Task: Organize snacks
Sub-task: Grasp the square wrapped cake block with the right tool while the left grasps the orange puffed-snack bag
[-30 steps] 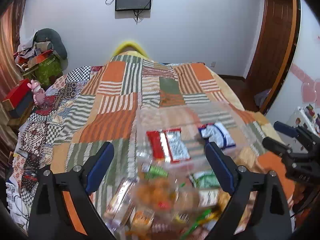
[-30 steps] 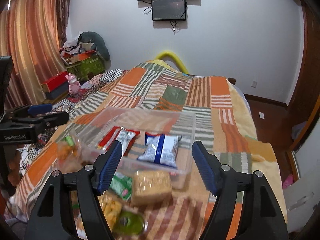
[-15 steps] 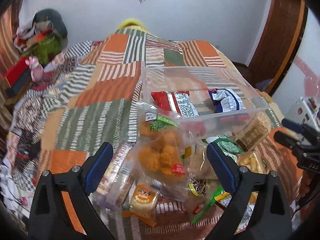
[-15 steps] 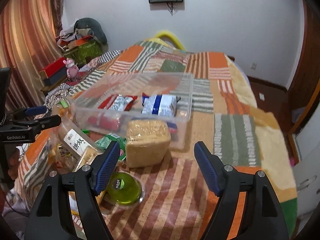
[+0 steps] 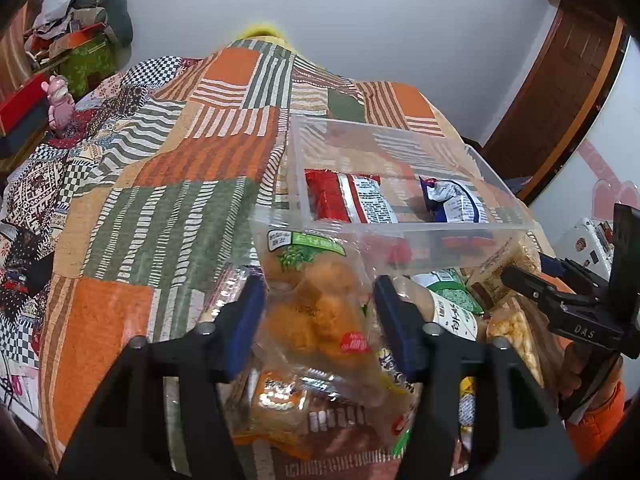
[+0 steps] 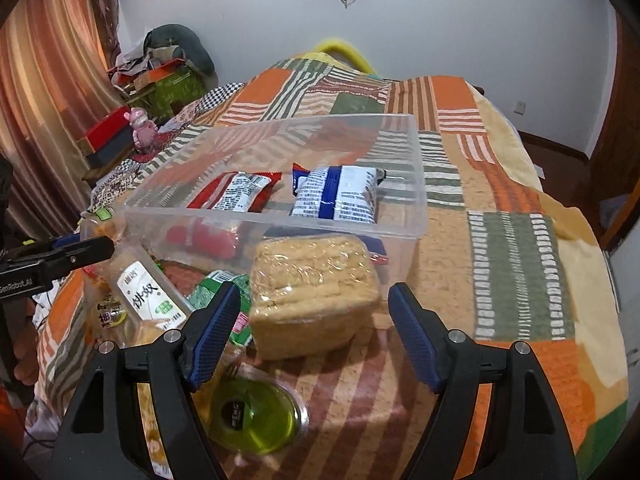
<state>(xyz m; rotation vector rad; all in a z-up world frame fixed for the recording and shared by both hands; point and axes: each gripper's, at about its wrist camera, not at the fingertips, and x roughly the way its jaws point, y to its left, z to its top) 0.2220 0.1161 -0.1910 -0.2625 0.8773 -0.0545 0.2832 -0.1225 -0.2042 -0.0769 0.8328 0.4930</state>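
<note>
A clear plastic bin [image 5: 440, 228] sits on the quilted bed and holds a red snack pack [image 5: 344, 196] and a blue-and-white pack [image 5: 456, 204]. My left gripper [image 5: 320, 320] has its fingers on both sides of a clear bag of orange puffs [image 5: 316, 312] and is closing on it. In the right wrist view the bin [image 6: 416, 184] lies ahead. My right gripper [image 6: 316, 332] is open around a tan block of wrapped crackers [image 6: 312, 288], not touching it.
A pile of snack packs lies in front of the bin: a white-labelled bag [image 6: 144, 292], green packs [image 6: 220, 284], a green jelly cup [image 6: 256, 416]. The patchwork quilt [image 5: 168, 208] covers the bed. Clutter and a pink toy [image 5: 60, 100] stand left; a door [image 5: 560, 92] stands right.
Both grippers have moved down and forward toward the snack pile. The left jaws have narrowed around the orange puff bag. The right gripper has come up to the cracker block.
</note>
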